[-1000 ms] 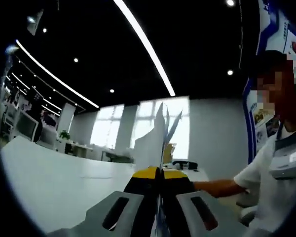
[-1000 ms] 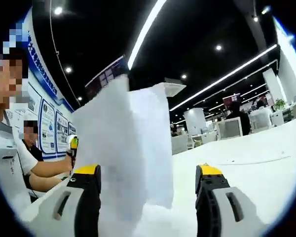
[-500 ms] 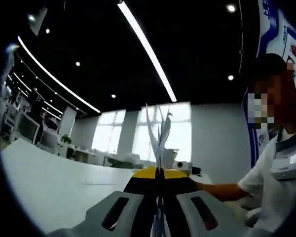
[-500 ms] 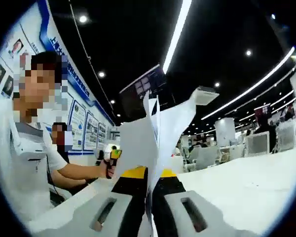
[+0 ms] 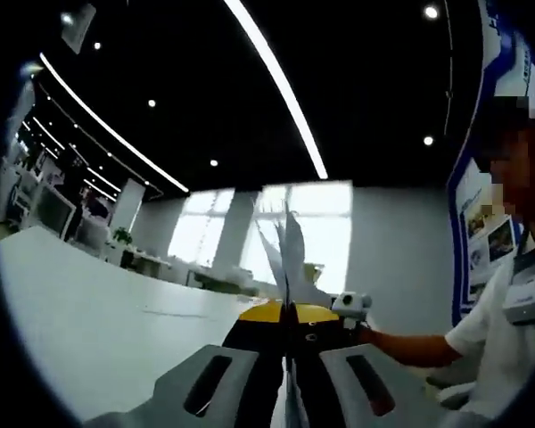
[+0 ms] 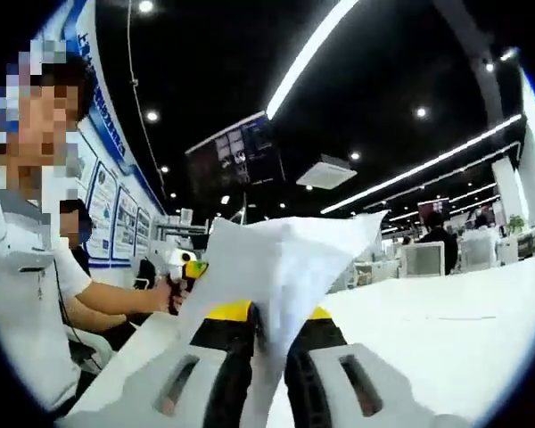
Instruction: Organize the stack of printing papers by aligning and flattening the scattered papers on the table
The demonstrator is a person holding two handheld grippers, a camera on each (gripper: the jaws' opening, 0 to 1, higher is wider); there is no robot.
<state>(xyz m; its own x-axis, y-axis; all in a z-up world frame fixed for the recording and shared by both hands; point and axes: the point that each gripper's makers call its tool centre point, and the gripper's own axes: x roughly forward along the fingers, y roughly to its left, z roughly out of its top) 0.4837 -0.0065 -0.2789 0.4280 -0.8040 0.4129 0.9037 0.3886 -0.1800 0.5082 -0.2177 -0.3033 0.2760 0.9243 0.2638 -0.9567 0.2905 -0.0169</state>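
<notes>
A stack of white printing papers (image 5: 285,254) stands edge-on between the jaws of my left gripper (image 5: 287,308), which is shut on it; the sheets fan apart a little at the top. In the right gripper view the same papers (image 6: 276,263) spread wide and bend over to the right, and my right gripper (image 6: 269,314) is shut on their lower part. The yellow-tipped left gripper (image 6: 190,269) shows at the papers' far edge, held in a person's hand (image 6: 168,294). The papers are lifted above the white table (image 6: 446,325).
The white table (image 5: 89,330) stretches away on the left. A person in a white shirt (image 5: 508,339) sits close by, with the same shirt (image 6: 27,294) at the left of the right gripper view. Desks, chairs and monitors (image 6: 423,259) stand far behind.
My right gripper, open around the papers a second ago, has shut on them. The sheets, upright before, now bend over and spread to the right. Both cameras have shifted slightly.
</notes>
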